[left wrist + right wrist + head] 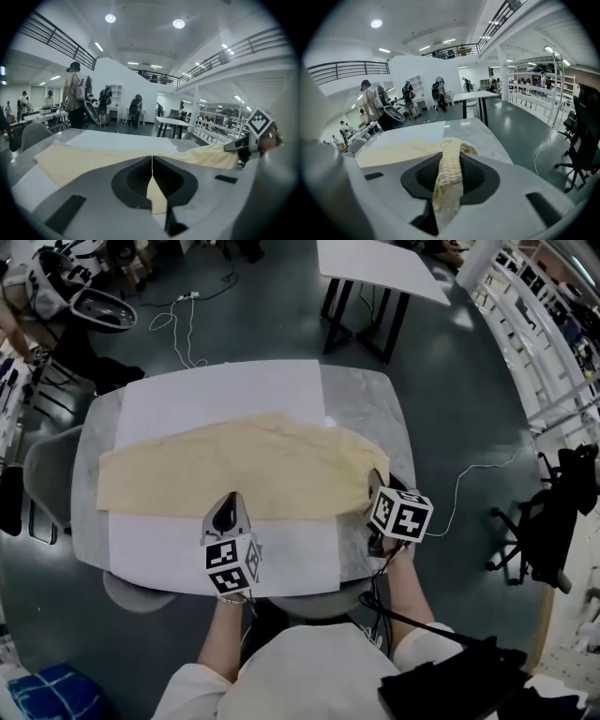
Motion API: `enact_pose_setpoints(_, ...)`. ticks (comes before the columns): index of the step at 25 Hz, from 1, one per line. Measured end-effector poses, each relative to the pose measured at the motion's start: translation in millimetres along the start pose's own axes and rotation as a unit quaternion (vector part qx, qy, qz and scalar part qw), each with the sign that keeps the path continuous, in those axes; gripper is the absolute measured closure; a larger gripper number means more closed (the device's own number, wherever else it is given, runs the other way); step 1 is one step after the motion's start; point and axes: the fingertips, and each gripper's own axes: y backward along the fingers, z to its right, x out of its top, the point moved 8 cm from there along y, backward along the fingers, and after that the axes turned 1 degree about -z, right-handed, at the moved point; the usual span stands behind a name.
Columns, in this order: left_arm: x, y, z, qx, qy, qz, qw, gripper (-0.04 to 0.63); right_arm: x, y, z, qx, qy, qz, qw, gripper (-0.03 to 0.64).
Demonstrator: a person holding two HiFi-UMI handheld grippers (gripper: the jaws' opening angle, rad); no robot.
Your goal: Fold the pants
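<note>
Beige pants [234, 470] lie stretched left to right across a white sheet [225, 395] on the grey table [375, 409]. My left gripper [227, 505] is at the pants' near edge, around the middle, and is shut on a thin fold of the cloth [154, 194]. The right gripper [375, 486] holds the right end, its jaws shut on the bunched ribbed waistband [449, 171], which is lifted off the table. In the left gripper view the pants [84, 159] run from the far left over to the right gripper [241, 152]. The pants [403, 152] slope away leftward in the right gripper view.
Grey chairs [42, 474] stand at the table's left and near side. A second white table [375, 268] is behind, with a cable [183, 329] on the floor. A black office chair [553, 512] is to the right. People [75, 96] stand far off.
</note>
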Motion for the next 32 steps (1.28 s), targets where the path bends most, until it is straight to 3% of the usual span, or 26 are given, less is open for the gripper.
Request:
enact_pose_setpoints(14, 19.2, 56.9, -140.2, 0.054, 0.055, 0.026, 0.9967, 0.586, 55.5, 28.7, -156.4, 0.051, 0.112, 0.038, 0.992, 0.526)
enact_pose_setpoints(23, 16.1, 99.6, -247.5, 0.109, 0.069, 0.027, 0.9913, 0.586, 67.4, 16.3, -293.7, 0.121, 0.184, 0.042, 0.975, 0.526)
enact_pose_setpoints(32, 11.1, 128.6, -310.5, 0.143, 0.082, 0.037, 0.9856, 0.586, 61.3, 7.6, -395.9, 0.164, 0.232, 0.041, 0.958, 0.526)
